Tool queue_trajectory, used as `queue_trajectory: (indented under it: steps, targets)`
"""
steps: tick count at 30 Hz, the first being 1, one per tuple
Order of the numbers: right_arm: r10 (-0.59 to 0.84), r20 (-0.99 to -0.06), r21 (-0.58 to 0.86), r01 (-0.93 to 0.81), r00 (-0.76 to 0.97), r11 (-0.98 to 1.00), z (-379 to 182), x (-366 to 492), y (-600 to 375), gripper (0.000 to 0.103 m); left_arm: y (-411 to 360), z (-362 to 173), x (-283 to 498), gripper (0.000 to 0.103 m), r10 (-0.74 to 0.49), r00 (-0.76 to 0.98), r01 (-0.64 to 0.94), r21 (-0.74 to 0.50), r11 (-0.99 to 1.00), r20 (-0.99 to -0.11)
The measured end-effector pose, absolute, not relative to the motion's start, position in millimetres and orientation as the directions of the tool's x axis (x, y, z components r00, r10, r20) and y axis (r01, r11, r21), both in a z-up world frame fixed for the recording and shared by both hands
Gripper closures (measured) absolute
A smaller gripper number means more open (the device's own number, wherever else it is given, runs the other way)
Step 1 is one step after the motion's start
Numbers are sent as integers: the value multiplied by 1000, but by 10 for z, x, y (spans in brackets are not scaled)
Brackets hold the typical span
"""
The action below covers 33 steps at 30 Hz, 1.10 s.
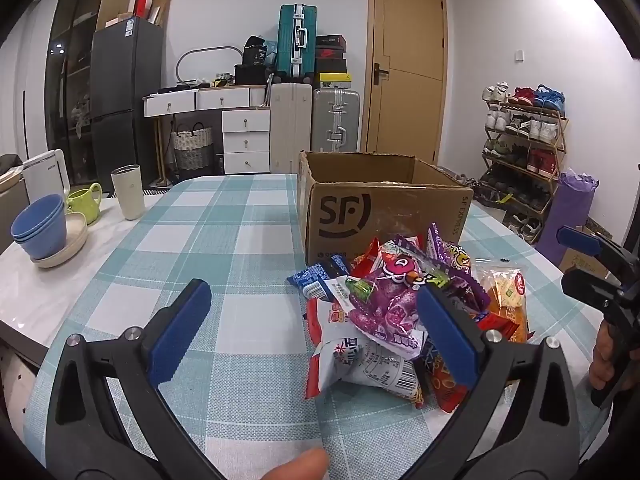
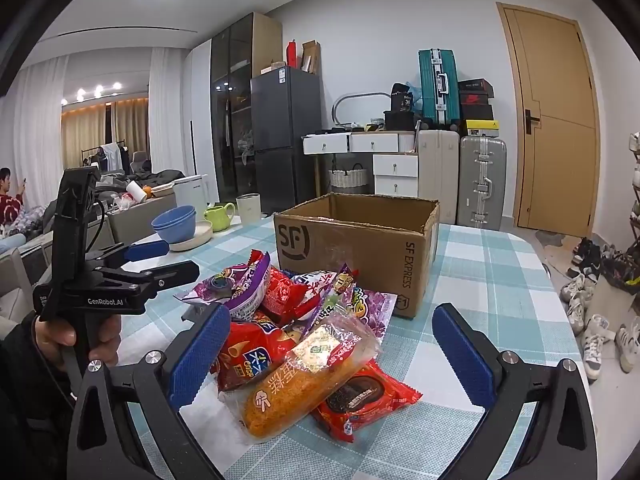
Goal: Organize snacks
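Note:
A pile of snack packets [image 1: 404, 312] lies on the checked tablecloth in front of an open cardboard SF box [image 1: 380, 208]. The pile [image 2: 296, 344] and the box [image 2: 360, 248] also show in the right wrist view. My left gripper [image 1: 316, 332] is open and empty, its right finger over the pile's purple packet [image 1: 390, 300]. My right gripper [image 2: 332, 356] is open and empty, straddling an orange cake packet [image 2: 296, 384] and a red packet [image 2: 368, 396]. The right gripper [image 1: 588, 264] shows at the left view's right edge; the left gripper [image 2: 156, 260] shows at the right view's left.
Blue bowls [image 1: 40, 224], a green mug [image 1: 84, 200] and a cream tumbler [image 1: 128, 192] stand at the table's left end. Suitcases [image 1: 316, 116], a drawer unit and a fridge stand behind. A shoe rack [image 1: 524, 148] is on the right.

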State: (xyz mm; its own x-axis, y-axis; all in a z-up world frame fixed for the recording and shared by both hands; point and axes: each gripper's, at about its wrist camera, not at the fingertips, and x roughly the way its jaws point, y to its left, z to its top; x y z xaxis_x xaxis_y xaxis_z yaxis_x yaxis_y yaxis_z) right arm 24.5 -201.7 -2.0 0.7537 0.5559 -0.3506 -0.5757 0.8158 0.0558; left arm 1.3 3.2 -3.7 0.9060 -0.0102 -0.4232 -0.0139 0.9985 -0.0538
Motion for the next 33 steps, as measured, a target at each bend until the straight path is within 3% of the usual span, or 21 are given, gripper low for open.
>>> queue_trajectory:
  steps: [33]
  targets:
    - [543,-360,58,-563,758,824,-58,289,-2018,0,25,-30,14,1,-8,906,-14,-49,999,-424]
